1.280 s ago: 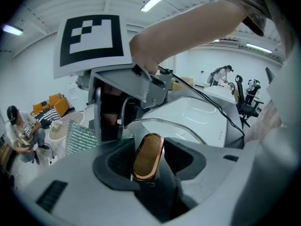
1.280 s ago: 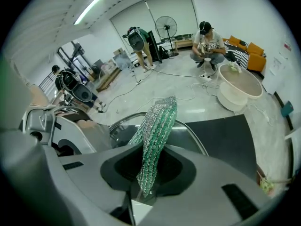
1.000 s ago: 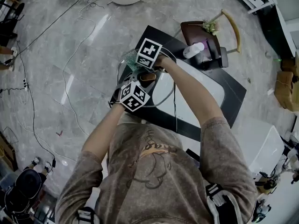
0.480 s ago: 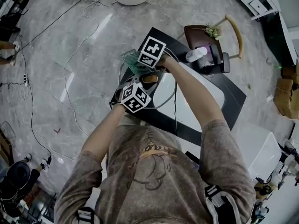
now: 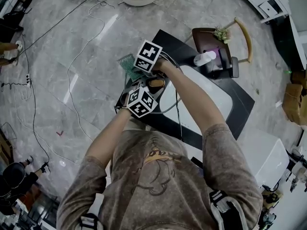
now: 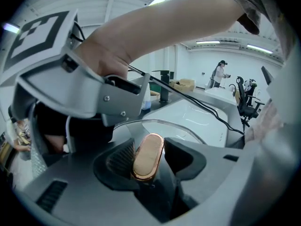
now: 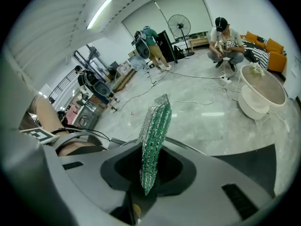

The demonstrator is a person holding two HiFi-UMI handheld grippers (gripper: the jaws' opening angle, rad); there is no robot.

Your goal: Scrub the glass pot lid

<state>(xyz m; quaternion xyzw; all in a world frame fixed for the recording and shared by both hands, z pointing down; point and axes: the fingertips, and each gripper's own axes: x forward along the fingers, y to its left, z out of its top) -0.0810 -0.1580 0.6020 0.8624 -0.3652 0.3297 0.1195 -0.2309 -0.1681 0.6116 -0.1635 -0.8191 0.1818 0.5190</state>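
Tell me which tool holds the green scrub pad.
The right tool: green pad pinched in it. The left tool grips the copper lid knob instead.

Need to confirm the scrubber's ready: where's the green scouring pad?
The green scouring pad stands edge-up, clamped in the right gripper; in the head view, upper-left of the glass lid.

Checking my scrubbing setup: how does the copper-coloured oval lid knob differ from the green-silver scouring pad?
The copper-coloured oval lid knob is smooth; the green-silver scouring pad is rough mesh. The knob is in the left gripper, the pad in the right gripper. Both are clamped.
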